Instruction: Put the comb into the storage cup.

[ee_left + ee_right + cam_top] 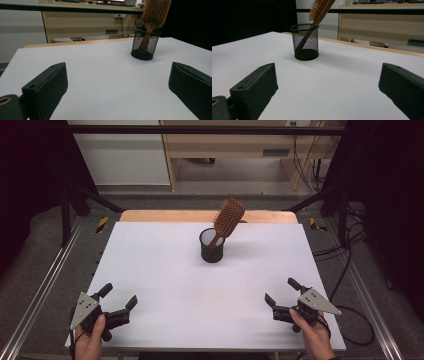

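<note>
A wooden hairbrush (227, 220) stands handle-down in a black mesh cup (212, 246) at the far middle of the white table (165, 285), its long axis tilting up and right. The left gripper (119, 296) and right gripper (280, 292) rest at the near corners, jaws spread wide and empty. The cup lies ahead and inward of both, about equally far from each.

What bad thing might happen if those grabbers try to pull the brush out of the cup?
The wooden hairbrush leans far over the rim of the small mesh cup, with its heavy head high up. Pulling it sideways would likely tip the cup. The cup looks light and stands loose on the white table, so it may also slide or lift with the brush. Both the left gripper and right gripper are open and far off.
</note>
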`<state>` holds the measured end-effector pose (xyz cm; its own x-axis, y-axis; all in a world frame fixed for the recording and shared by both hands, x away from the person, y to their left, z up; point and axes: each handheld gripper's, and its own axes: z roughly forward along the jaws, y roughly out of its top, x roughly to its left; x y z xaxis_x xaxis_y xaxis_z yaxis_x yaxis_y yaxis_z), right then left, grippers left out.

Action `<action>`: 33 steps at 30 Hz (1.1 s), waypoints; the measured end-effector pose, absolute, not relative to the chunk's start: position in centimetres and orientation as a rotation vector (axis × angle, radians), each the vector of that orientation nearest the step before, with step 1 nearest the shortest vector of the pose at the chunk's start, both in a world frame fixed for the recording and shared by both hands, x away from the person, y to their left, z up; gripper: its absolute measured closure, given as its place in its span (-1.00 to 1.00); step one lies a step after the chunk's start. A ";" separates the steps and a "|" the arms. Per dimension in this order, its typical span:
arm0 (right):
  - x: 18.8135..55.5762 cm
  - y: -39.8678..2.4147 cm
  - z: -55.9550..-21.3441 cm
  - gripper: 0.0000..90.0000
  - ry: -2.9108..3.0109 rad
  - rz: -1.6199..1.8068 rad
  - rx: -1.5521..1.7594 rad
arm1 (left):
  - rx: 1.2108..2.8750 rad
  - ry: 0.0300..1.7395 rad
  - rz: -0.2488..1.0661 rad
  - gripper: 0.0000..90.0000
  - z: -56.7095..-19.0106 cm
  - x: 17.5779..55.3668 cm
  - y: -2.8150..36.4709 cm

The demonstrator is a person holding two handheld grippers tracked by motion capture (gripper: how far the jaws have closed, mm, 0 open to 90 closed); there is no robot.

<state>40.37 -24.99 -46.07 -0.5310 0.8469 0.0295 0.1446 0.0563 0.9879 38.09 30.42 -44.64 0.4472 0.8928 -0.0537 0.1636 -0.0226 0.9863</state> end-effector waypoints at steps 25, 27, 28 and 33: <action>40.8 -23.8 -46.2 -0.95 1.778 1.542 0.922 | 1.516 0.929 0.770 -0.96 -44.6 38.2 29.7; 40.8 -23.7 -46.2 -0.95 1.783 1.544 0.913 | 1.514 0.924 0.771 -0.96 -44.6 38.2 29.6; 40.8 -23.7 -46.2 -0.95 1.786 1.547 0.911 | 1.518 0.921 0.773 -0.96 -44.6 38.3 29.5; 40.9 -23.4 -46.2 -0.95 1.801 1.555 0.888 | 1.516 0.913 0.775 -0.96 -44.6 38.4 29.3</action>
<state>40.90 -23.44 -46.19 -0.6011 0.7991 -0.0111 0.1058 0.0933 0.9900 38.35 29.27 -44.61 0.4804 0.8769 -0.0160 0.1265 -0.0512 0.9906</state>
